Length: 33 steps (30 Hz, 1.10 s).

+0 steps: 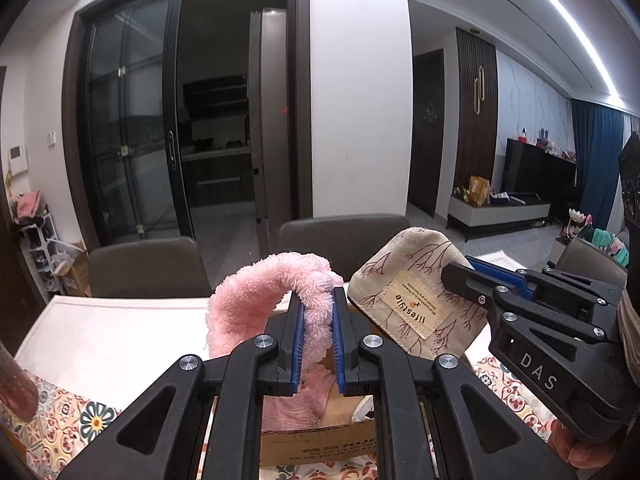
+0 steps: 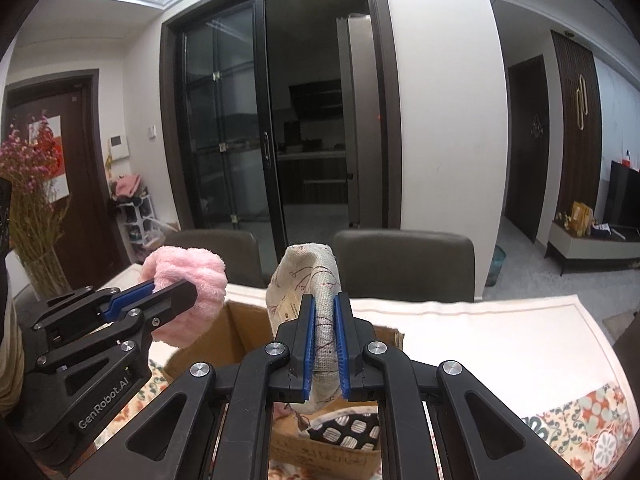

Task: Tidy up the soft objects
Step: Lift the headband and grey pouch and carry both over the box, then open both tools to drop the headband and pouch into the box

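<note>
Left gripper [image 1: 316, 336]: fingers closed tight on pink fluffy cloth [image 1: 256, 304]. Right gripper [image 2: 325, 344]: fingers closed tight on beige printed pouch [image 2: 308, 276]. Both items held in air above open cardboard box [image 2: 236, 320], which stands on table [image 2: 500, 344] near its front edge.

Risks:
- pink cloth hangs partly outside box rim; on release it may drape over wall, not fall in
- pouch stands tall; may tip over far wall
- grippers very close together, may collide

Orientation: pouch long axis roughly upright, free end up. Pink cloth arches up, tail hanging down into box.
</note>
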{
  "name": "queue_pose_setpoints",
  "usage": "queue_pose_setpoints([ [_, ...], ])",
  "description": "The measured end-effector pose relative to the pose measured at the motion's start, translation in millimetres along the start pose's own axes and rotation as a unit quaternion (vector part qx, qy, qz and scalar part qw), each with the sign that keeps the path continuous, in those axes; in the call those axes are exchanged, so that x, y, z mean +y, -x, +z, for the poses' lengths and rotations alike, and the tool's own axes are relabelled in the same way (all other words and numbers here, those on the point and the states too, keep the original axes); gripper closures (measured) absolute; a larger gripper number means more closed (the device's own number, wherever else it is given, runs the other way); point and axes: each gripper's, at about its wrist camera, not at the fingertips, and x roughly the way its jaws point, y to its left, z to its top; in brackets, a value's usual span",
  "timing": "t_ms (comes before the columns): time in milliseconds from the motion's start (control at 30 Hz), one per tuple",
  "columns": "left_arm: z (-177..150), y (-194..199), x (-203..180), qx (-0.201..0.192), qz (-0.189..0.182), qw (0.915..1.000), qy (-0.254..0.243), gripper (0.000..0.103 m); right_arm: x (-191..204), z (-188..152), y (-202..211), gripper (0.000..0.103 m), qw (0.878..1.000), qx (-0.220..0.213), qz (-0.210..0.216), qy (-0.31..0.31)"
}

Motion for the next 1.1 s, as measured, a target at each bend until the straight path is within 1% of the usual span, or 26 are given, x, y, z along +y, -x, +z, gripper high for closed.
queue_pose_setpoints([
  [300, -18, -41, -3, 0.052, -0.006, 0.9986, -0.003, 0.089, -11, -17, -43, 0.092, 0.999, 0.052, -0.002, -0.008],
  [500, -27, -59, -6, 0.084, -0.016, 0.9963, -0.006, 0.089, -17, -31, -64, 0.092, 0.996, 0.085, 0.001, -0.010],
  [667, -35, -69, -7, 0.108, -0.026, 0.9937, -0.007, 0.087, -23, -44, -76, 0.091, 0.993, 0.113, 0.005, -0.016],
  [733, -38, -70, -7, 0.111, -0.024, 0.9934, -0.010, 0.084, -26, -48, -82, 0.091, 0.992, 0.126, 0.008, -0.023],
  [767, -38, -69, -7, 0.113, -0.024, 0.9932, -0.012, 0.082, -28, -49, -84, 0.090, 0.991, 0.129, 0.008, -0.026],
  [833, -37, -69, -7, 0.113, -0.027, 0.9931, -0.011, 0.074, -30, -51, -86, 0.086, 0.990, 0.135, 0.006, -0.028],
  [867, -37, -67, -8, 0.112, -0.029, 0.9933, -0.010, 0.072, -31, -52, -87, 0.079, 0.990, 0.140, 0.005, -0.030],
  [900, -37, -68, -7, 0.111, -0.027, 0.9934, -0.010, 0.068, -31, -52, -87, 0.068, 0.990, 0.140, 0.008, -0.032],
  [933, -36, -67, -7, 0.109, -0.024, 0.9937, -0.011, 0.067, -31, -52, -86, 0.064, 0.990, 0.139, 0.007, -0.033],
  [1000, -35, -63, -6, 0.106, -0.021, 0.9941, -0.011, 0.067, -31, -51, -83, 0.063, 0.990, 0.134, 0.004, -0.032],
  [1067, -34, -59, -4, 0.103, -0.021, 0.9944, -0.011, 0.064, -30, -48, -78, 0.063, 0.991, 0.129, -0.002, -0.031],
  [1100, -33, -55, -4, 0.099, -0.020, 0.9948, -0.011, 0.061, -31, -46, -74, 0.063, 0.991, 0.126, -0.004, -0.032],
])
